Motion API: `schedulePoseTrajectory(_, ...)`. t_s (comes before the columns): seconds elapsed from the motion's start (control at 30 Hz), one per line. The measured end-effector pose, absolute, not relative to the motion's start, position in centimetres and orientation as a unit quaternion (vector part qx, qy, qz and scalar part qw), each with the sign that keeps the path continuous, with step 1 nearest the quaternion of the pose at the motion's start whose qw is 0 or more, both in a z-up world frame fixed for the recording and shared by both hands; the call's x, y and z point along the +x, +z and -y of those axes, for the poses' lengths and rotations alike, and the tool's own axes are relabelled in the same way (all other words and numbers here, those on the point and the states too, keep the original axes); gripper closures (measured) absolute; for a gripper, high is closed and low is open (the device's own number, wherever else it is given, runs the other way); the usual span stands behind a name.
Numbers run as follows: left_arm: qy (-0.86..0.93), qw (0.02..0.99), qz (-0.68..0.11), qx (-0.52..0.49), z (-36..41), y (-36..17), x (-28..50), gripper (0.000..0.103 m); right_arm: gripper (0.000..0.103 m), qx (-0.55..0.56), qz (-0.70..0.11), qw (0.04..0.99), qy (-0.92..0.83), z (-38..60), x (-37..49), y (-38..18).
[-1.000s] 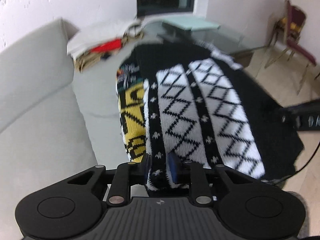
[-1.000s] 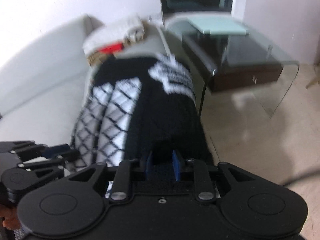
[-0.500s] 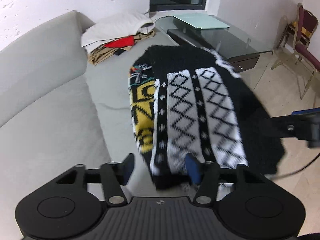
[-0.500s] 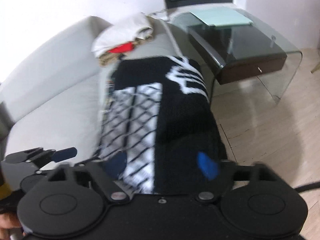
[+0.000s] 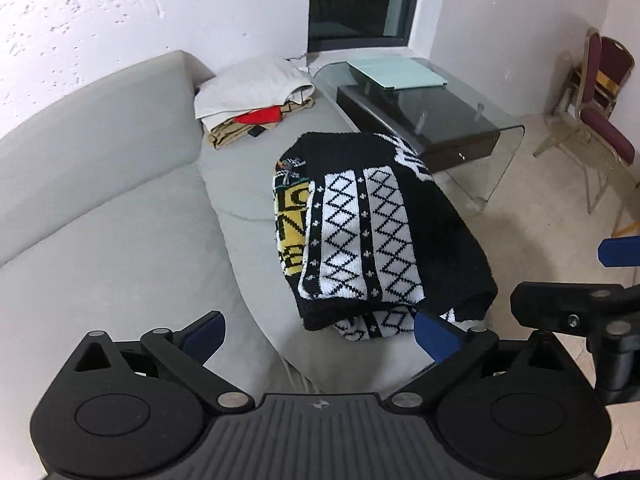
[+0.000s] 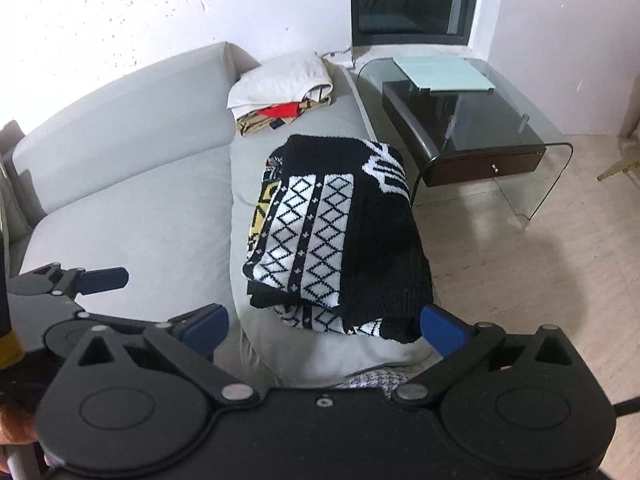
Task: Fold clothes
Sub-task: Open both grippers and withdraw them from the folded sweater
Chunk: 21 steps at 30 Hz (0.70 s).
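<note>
Step in hand: I judge the fold on this black-and-white patterned sweater [image 5: 372, 232] is just laid down; it sits as a compact folded bundle on the grey sofa [image 5: 120, 220], and neither tool has hold of it.
Left hand-held gripper [image 5: 320, 330]: jaws opening and already spread wide, nothing pinched; the blue pads stand clear of the knit, above the sweater's near hem.
Right hand-held gripper [image 6: 324, 326]: jaws opening likewise, spread wide, no cloth between the pads.
Sweater relative to left tool: ahead of and below the fingers, its near edge just beyond the right-hand pad, the body running away from me toward the far end of the seat.
Sweater relative to right tool: straight ahead and below, near hem lying between the two pads in the view but not touched by either.
Loose end: a patterned lower layer pokes out under the near hem, so the bundle is not quite square.
Next move, as I read it: either tuck that stray layer in or pick the bundle up by both near corners and carry it toward the stack of folded clothes [image 5: 256, 100] at the far end of the sofa, well beyond the sweater.
What that calls for: bringing both tools back down to the hem and closing on all layers together, else the fold will slip open.
Nearby: the glass side table [image 6: 480, 120] stands right of the sofa, clear of both tools.
</note>
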<state>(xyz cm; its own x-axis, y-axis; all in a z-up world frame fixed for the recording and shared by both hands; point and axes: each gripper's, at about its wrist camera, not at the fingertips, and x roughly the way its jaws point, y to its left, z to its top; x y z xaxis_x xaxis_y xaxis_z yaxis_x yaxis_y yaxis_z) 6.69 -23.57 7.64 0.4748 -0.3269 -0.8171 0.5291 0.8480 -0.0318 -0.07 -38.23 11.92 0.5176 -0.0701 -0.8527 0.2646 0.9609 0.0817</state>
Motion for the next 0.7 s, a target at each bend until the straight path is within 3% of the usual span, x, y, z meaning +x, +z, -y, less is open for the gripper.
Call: schedulePoseTrajectory(0.7, -0.274, 0.850, -0.437, 0.108, 24.9, 8.2, 4.5, 0.001, 0.000, 0.085, -0.461, 0.873, -0.131, 38.4, -3.2, 13.1)
